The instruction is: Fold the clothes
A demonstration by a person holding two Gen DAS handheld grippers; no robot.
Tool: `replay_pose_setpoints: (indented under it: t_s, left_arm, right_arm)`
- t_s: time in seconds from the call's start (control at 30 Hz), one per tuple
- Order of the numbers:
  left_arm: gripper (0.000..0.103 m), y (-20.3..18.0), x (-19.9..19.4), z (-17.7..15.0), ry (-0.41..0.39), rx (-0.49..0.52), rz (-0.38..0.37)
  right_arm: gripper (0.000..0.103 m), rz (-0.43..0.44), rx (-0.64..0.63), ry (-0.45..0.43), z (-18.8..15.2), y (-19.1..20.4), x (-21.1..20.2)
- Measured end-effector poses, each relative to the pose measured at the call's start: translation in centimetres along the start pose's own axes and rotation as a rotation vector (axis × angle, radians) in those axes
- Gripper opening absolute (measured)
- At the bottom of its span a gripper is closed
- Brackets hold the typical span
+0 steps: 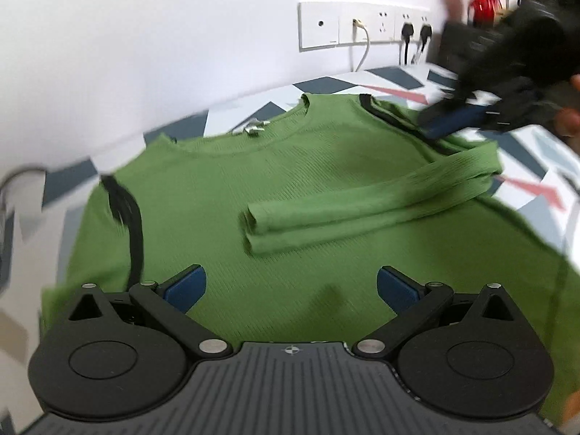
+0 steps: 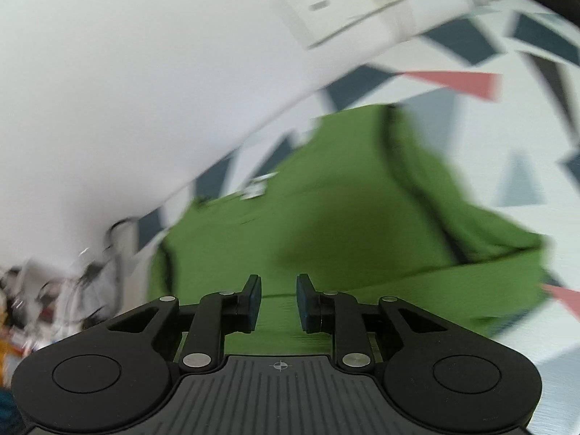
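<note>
A green long-sleeved shirt point(image 1: 224, 181) lies flat on a patterned cloth, its neckline toward the wall. One sleeve point(image 1: 362, 210) is folded across the chest with the cuff near the middle. A black stripe point(image 1: 127, 217) runs down the other shoulder. My left gripper point(image 1: 290, 275) hovers over the lower body of the shirt, open wide and holding nothing. My right gripper point(image 2: 278, 282) is above the shirt point(image 2: 344, 210) with a narrow gap between its pads and no cloth in it. In the left wrist view the right gripper point(image 1: 453, 119) is a blurred shape over the far shoulder.
The white, grey and pink patterned cloth point(image 1: 525, 166) covers the surface up to a white wall. Wall sockets point(image 1: 362, 25) with plugged cables sit behind the shirt. A hand point(image 1: 569, 119) shows at the right edge. Blurred clutter point(image 2: 54, 290) lies at the far left.
</note>
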State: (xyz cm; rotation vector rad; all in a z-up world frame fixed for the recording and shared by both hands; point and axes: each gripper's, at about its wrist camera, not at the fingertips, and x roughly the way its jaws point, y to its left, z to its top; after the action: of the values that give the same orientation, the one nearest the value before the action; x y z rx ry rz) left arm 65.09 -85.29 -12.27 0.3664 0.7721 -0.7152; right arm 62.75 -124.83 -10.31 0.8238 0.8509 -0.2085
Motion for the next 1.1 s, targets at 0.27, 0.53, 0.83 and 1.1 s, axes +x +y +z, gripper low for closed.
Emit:
replay_pose_setpoints:
  t_s: [0.27,0.53,0.83,1.1]
  left_arm:
    - [0.086,2.2,4.3,1.7,0.032,-0.145,0.045]
    - [0.011,2.2,5.5,2.5,0.030,-0.187,0.076]
    - [0.003,4.5,2.3,2.8,-0.013,-0.290,0.152]
    - [0.071,3.4,2.8,2.8,0.006,-0.113,0.098]
  right_arm:
    - [0.021,-0.250,0.157,-0.164,-1.6,-9.4,-4.7]
    - [0.030,-0.125,0.490,-0.179,-1.9,-15.8,-4.3]
    - [0.011,-0.035,0.550,-0.197,0.2,-15.4,-3.0]
    - [0.010,-0.041,0.445,-0.219,1.8,-13.6,-3.6]
